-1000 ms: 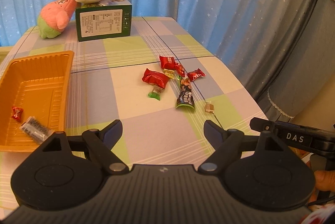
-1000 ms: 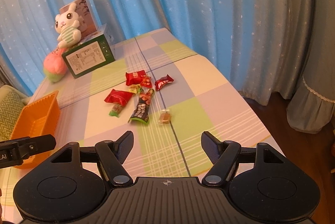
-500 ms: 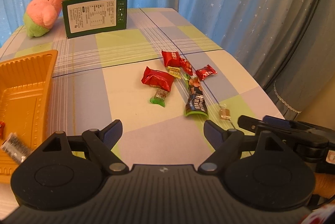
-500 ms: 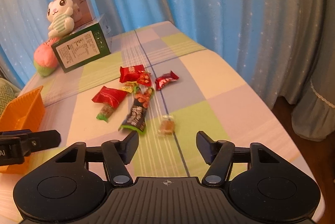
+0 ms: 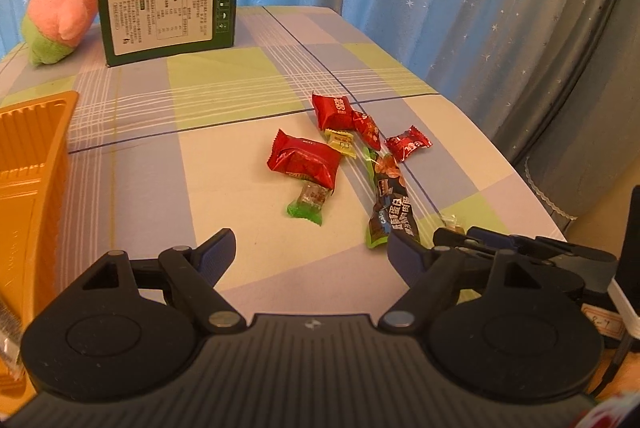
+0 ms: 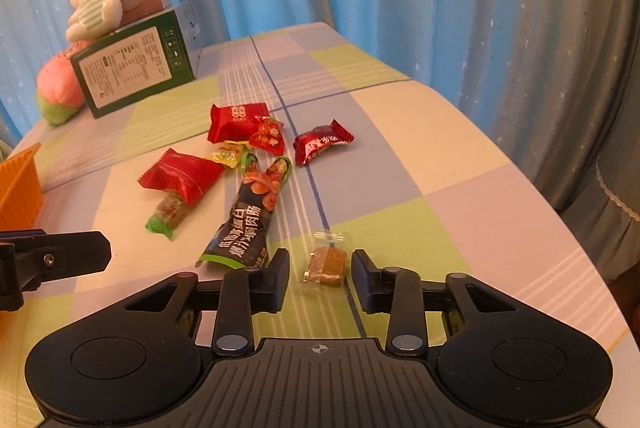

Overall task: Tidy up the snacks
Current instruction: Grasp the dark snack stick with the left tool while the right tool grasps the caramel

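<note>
Several wrapped snacks lie in a loose cluster on the checked tablecloth. A clear-wrapped brown candy [image 6: 325, 263] lies between the fingers of my right gripper [image 6: 320, 278], which is open around it with gaps on both sides. A dark sausage stick [image 6: 250, 216] lies just left of it. A large red packet [image 5: 304, 157] and a green-ended candy [image 5: 309, 201] lie ahead of my left gripper [image 5: 310, 254], which is open and empty. The orange tray [image 5: 28, 187] is at the left.
A green box [image 5: 168, 15] with a plush rabbit [image 6: 96, 3] and a pink plush [image 5: 60, 15] stands at the back of the table. Blue curtains hang behind. The table edge [image 6: 568, 228] falls away on the right.
Both grippers have moved forward and lower toward the snack cluster. My right gripper has narrowed and now straddles the clear-wrapped brown candy. The tray has slid toward the left edge of view.
</note>
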